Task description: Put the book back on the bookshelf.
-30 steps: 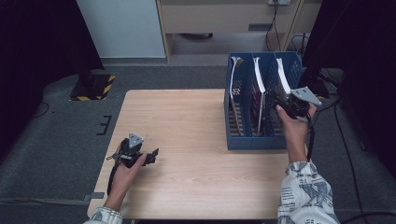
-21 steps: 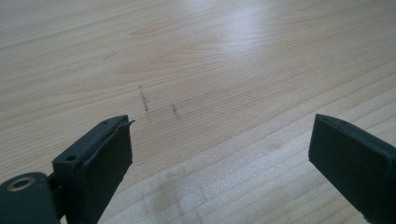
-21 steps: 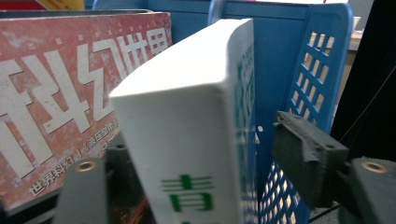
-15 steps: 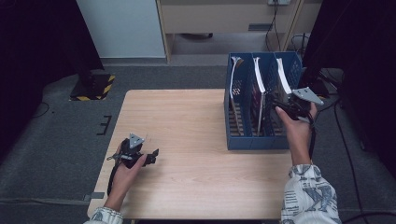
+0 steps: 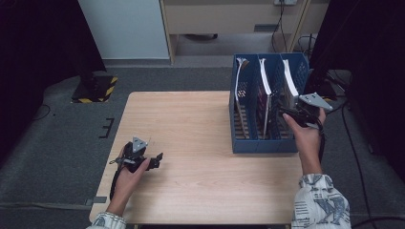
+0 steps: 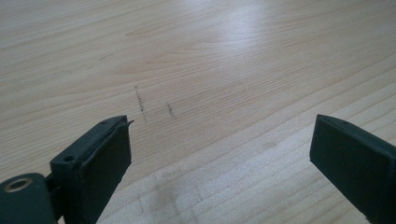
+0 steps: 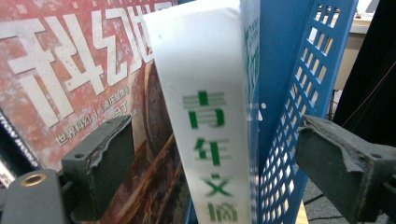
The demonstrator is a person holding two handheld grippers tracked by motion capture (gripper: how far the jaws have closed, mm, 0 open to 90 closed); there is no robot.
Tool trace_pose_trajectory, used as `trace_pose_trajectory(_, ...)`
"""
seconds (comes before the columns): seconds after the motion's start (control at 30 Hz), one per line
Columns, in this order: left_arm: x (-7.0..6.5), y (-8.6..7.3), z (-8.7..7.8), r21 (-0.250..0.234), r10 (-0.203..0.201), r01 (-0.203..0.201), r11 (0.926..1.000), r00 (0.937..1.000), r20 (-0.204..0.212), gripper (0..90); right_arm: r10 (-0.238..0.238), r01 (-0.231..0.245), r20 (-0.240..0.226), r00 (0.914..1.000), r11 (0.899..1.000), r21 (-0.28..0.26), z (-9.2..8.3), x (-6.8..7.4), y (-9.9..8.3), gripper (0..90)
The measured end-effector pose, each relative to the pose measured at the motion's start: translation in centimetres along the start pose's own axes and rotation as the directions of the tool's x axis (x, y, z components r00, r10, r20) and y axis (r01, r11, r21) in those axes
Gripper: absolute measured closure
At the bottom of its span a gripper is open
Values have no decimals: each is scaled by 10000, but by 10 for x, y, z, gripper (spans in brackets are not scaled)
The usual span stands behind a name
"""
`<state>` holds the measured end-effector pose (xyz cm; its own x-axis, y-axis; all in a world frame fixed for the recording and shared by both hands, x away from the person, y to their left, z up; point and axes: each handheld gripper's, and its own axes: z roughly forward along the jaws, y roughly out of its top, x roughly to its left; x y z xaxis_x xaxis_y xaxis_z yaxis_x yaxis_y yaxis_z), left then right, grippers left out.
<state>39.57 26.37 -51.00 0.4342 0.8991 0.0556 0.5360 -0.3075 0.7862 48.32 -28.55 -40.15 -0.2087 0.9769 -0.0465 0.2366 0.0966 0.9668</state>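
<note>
Pale wooden table [image 5: 200, 143] on grey floor; blue perforated file rack [image 5: 267, 143] at its right edge, three compartments.

White-spined magazine [image 7: 208, 140], green characters on the spine, is stood upright in the rightmost compartment against the outer wall; a red-covered one [image 7: 74, 70] is seen beside it. Judged light, thin, floppy, with a slick cover; best taken by the spine.

Right gripper [image 7: 219, 172]: jaws just opened wide, straddling spine and rack wall, pads off both.

Left gripper [image 6: 219, 163]: spread, empty, low over bare table at near left.

White-spined magazine [image 7: 210, 140] stands upright, perhaps leaning, in blue rack [image 5: 243, 143].
</note>
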Motion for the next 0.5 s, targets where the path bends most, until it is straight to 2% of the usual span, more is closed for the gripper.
trace_pose_trajectory(0.5,1,-1,2,57,-24,23,10000,10000,64,52,234,-231,-110,9997,9995,227,-12,-4,-7,93)
